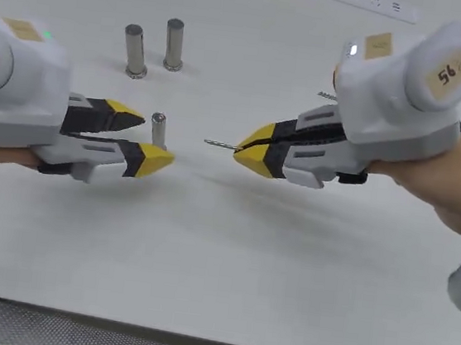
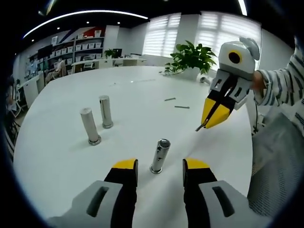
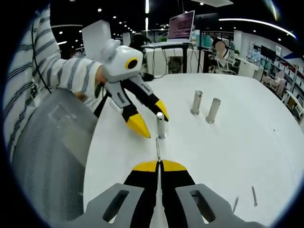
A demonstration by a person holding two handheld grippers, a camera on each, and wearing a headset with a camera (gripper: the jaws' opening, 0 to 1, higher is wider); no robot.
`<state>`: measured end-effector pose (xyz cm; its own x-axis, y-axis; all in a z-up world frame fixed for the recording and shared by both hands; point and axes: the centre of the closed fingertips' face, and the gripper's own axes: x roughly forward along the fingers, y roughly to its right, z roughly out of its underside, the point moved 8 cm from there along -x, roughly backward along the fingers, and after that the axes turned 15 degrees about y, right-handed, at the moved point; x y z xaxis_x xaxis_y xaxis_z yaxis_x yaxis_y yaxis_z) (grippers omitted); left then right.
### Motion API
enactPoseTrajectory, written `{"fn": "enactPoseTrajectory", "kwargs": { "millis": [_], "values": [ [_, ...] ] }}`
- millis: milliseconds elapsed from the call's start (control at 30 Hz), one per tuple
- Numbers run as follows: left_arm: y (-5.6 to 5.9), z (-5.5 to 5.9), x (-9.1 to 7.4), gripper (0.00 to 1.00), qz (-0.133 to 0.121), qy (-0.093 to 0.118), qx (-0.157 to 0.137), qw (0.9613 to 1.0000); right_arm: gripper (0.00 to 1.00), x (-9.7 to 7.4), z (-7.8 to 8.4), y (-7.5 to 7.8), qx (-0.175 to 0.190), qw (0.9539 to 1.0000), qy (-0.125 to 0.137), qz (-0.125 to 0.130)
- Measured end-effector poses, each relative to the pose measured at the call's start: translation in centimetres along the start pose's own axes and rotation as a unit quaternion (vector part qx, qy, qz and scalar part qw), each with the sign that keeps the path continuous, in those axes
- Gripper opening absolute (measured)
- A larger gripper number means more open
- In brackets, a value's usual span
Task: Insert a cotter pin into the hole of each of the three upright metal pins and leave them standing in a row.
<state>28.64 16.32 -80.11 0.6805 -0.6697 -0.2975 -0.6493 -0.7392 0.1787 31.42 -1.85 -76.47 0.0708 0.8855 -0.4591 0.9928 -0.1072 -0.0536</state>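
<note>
Bench [image 1: 229, 256]: white, the near side bare.

Near pin [image 1: 158, 129]: metal, upright, left of centre in the head view, standing between the tips of the left gripper [image 1: 147, 138].

Left gripper: jaws wide, one yellow tip on each side of the near pin. In the left gripper view the pin stands in the gap and touches neither tip.

Back pins [image 1: 134, 49] [image 1: 173, 44]: two, metal, upright, side by side. They stand at 11 o'clock from the near pin and well apart from it (their holes are too small to make out).

Right gripper [image 1: 249, 154]: jaws pressed together on a cotter pin [image 1: 219, 145], which is held by one end.

Cotter pin: it sticks out of the tips toward 9 o'clock, level with the near pin's upper part. Its free end is near the pin but apart from it.

Spare cotter pins [image 2: 170, 99]: two, lying flat on the bench at 1 o'clock from the near pin in the left gripper view.
</note>
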Motion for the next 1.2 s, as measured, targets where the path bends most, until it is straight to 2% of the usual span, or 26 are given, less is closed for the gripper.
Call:
{"fn": "enactPoseTrajectory", "kwargs": {
  "millis": [100,267,600,833,1200],
  "values": [
    [0.0,0.1,0.2,0.34,-0.001,0.003,0.005,1.0000,0.03,0.4,0.2,0.1,-0.002,1.0000,-0.003,0.000],
    [0.1,0.2,0.4,0.26,0.000,0.007,-0.003,1.0000,0.03,1.0,0.2,0.1,0.000,1.0000,-0.003,-0.003],
    [-0.2,0.5,0.5,0.17,-0.017,0.012,-0.009,0.9997,0.03,1.9,-0.5,0.3,-0.002,1.0000,0.004,-0.001],
    [-0.1,0.5,0.7,0.10,-0.011,0.014,-0.014,0.9997,0.03,2.7,-1.1,0.5,0.000,0.9999,0.010,-0.003],
    [0.0,0.5,0.7,0.09,-0.012,0.017,0.008,0.9997,0.03,3.4,-1.8,0.7,-0.011,0.9999,0.010,-0.007]
  ]
}}
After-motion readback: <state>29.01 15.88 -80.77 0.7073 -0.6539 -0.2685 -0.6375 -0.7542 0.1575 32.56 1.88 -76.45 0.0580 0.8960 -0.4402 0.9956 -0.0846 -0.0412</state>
